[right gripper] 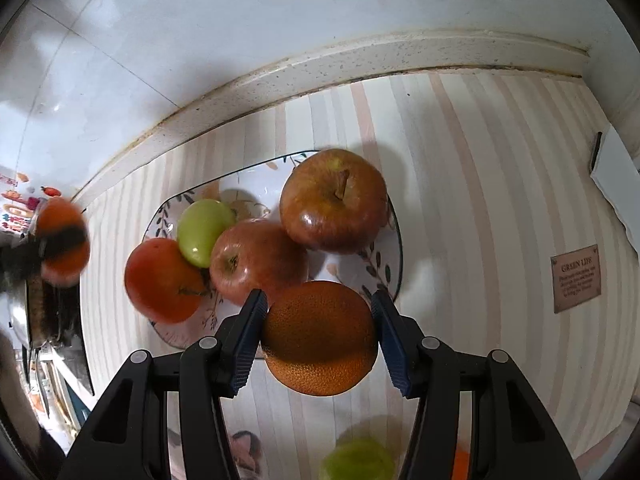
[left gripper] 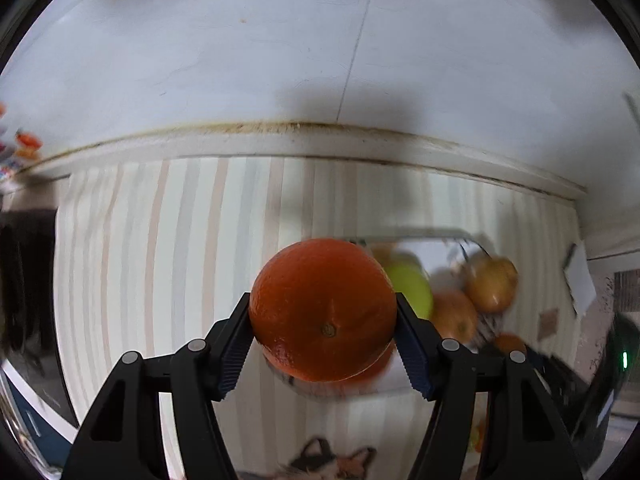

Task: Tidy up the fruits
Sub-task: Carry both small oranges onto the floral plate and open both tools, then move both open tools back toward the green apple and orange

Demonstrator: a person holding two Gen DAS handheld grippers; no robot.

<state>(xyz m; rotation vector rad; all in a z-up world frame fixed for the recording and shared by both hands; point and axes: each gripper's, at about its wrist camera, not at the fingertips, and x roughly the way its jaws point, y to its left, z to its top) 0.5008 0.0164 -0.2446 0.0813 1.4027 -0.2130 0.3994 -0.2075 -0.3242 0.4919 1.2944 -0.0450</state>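
My left gripper [left gripper: 323, 320] is shut on an orange [left gripper: 322, 309] and holds it above the striped cloth, left of the plate [left gripper: 424, 248]. In the right wrist view that orange [right gripper: 64, 240] shows blurred at far left. My right gripper [right gripper: 319, 330] is shut on a second orange [right gripper: 319, 338] at the near edge of the patterned plate [right gripper: 394, 240]. The plate holds two red apples [right gripper: 334, 200] [right gripper: 258, 260], a green apple [right gripper: 202, 230] and a red-orange fruit [right gripper: 164, 280].
The striped tablecloth [right gripper: 460, 200] ends at a stained white ledge [right gripper: 280, 76] against the wall. A green fruit [right gripper: 358, 462] lies near the front edge. A brown label [right gripper: 576, 278] and a white card [right gripper: 618, 184] lie to the right.
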